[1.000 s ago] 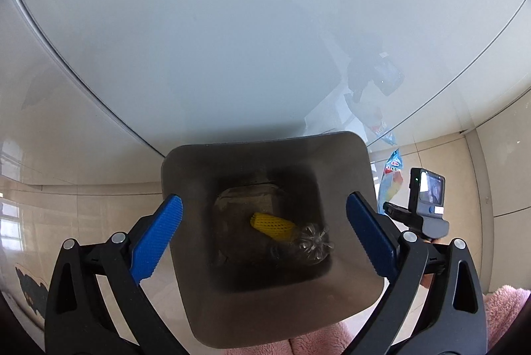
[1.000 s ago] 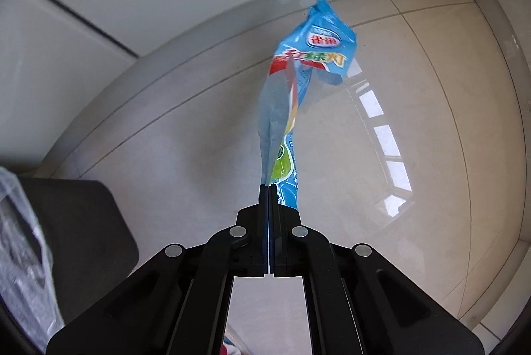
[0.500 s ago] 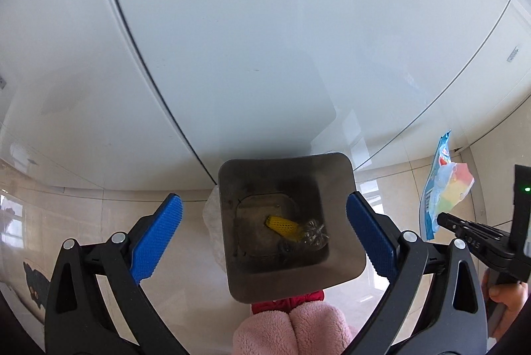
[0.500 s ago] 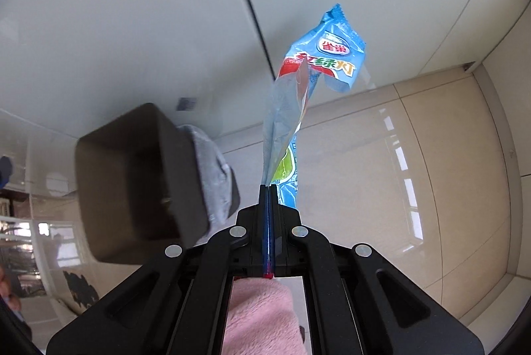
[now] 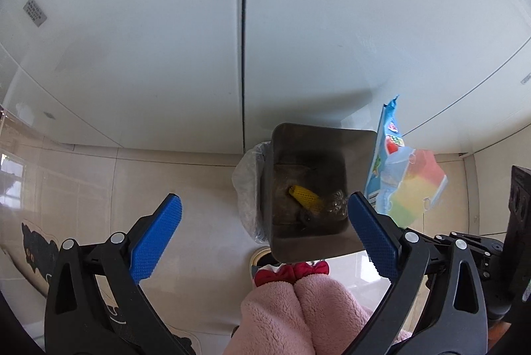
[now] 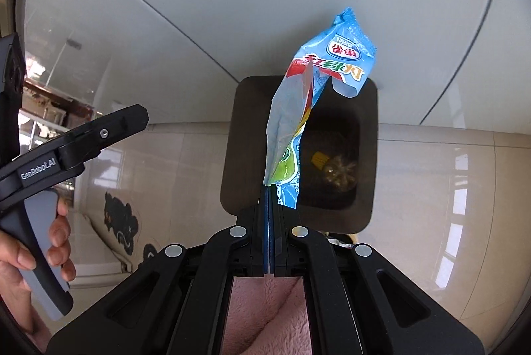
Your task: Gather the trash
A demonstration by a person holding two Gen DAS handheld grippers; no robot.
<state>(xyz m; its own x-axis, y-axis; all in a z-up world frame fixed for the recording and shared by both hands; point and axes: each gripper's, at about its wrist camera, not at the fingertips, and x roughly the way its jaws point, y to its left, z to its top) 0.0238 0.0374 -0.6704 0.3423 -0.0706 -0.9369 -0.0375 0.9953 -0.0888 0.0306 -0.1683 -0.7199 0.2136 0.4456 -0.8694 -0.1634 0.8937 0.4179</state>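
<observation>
Above tiled floor [image 6: 431,176], right tool [image 6: 269,189] pinches wrapper [image 6: 308,109] upright over bin [image 6: 239,136].

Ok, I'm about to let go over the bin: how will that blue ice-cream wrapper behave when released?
The wrapper looks thin and empty, creased and folded above the right hand-held gripper, so probably floppy and very light. It may flutter rather than drop straight. Most of it already shows over the bin opening, so it likely lands inside.

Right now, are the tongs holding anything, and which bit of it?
The right tongs pinch the blue ice-pop wrapper by its bottom edge, above the trash bin. The left tongs are open, holding nothing.
</observation>
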